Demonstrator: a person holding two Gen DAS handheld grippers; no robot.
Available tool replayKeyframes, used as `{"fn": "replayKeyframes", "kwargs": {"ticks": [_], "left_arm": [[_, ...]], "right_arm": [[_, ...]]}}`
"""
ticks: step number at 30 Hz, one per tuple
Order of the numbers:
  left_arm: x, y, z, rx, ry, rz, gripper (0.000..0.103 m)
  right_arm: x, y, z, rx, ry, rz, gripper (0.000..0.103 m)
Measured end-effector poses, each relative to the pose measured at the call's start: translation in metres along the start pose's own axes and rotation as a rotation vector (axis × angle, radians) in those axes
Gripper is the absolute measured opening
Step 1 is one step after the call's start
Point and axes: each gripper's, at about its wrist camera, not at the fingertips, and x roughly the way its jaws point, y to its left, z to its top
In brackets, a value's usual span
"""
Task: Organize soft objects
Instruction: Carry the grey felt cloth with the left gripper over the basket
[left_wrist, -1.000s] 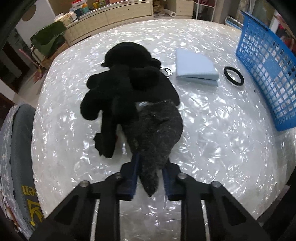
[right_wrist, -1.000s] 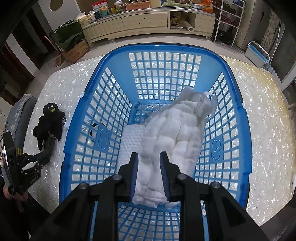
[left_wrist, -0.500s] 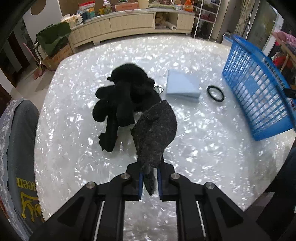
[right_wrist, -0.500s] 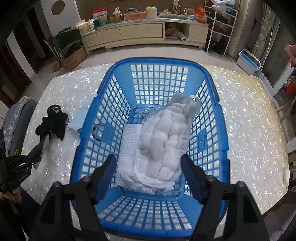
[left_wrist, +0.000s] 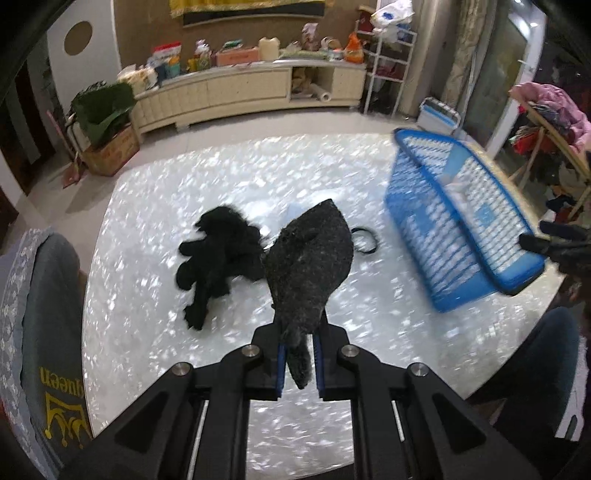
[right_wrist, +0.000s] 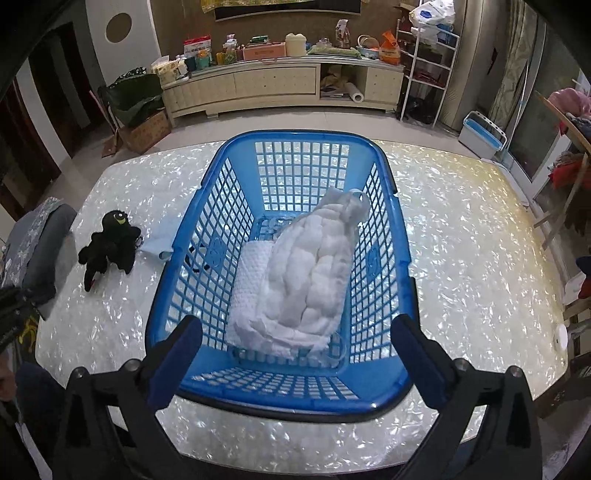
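My left gripper (left_wrist: 299, 332) is shut on the narrow end of a dark grey fuzzy cloth (left_wrist: 308, 258), which hangs clear above the pearly table (left_wrist: 229, 177). A black plush toy (left_wrist: 218, 254) lies just left of it, and a black ring (left_wrist: 365, 240) lies to its right. The blue basket (right_wrist: 295, 138) holds a white quilted cloth (right_wrist: 314, 273) on top of a white textured towel (right_wrist: 251, 277). Above the basket's near end, my right gripper (right_wrist: 295, 330) has its jaws opening wide, with nothing between the pads.
A light blue folded cloth (right_wrist: 160, 240) lies between the plush toy (right_wrist: 109, 243) and the basket wall (left_wrist: 461, 236). A grey cushioned chair (left_wrist: 44, 295) stands at the table's left edge. A person's dark trouser leg (left_wrist: 535, 354) is at the near right edge.
My left gripper rose and lifted the grey cloth off the table, away from the plush toy. My right gripper let go of the white quilted cloth, spread wide and drew back.
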Motion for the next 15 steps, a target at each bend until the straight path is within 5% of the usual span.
{"fn": "replayKeyframes", "kwargs": {"ticks": [15], "left_arm": [[-0.008,-0.115,0.052,0.159,-0.050,-0.125,0.011]], "right_arm": [[-0.010,-0.024,-0.011,0.022,-0.057,0.004,0.103]]}}
